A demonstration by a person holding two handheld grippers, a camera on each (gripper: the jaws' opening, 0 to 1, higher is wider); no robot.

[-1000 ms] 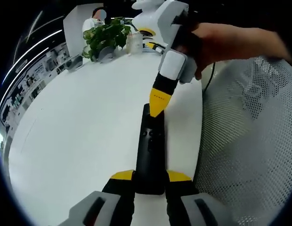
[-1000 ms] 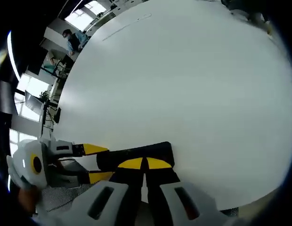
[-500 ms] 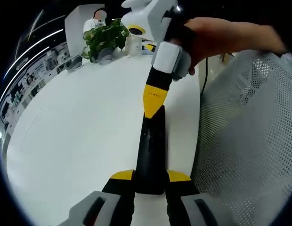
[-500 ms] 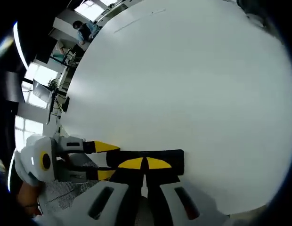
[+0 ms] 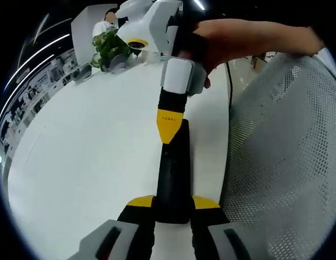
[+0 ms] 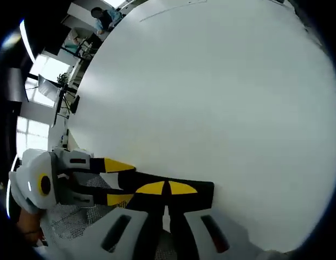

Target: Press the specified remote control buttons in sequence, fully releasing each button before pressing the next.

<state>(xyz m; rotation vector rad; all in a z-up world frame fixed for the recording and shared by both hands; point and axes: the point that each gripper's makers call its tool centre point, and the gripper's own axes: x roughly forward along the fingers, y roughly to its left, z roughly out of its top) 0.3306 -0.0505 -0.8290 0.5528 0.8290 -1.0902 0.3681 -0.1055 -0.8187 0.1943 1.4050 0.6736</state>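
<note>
The left gripper view sits low at one end of the long black remote control (image 5: 172,173) and looks along it across the round white table (image 5: 86,146), toward a green leafy plant (image 5: 107,47) at the far edge. It is very close to the remote. The right gripper view looks down from just above, close too, and sees the remote (image 6: 173,187) lying sideways. Both views share the remote and the white table (image 6: 211,92). Each view also catches the other gripper.
</note>
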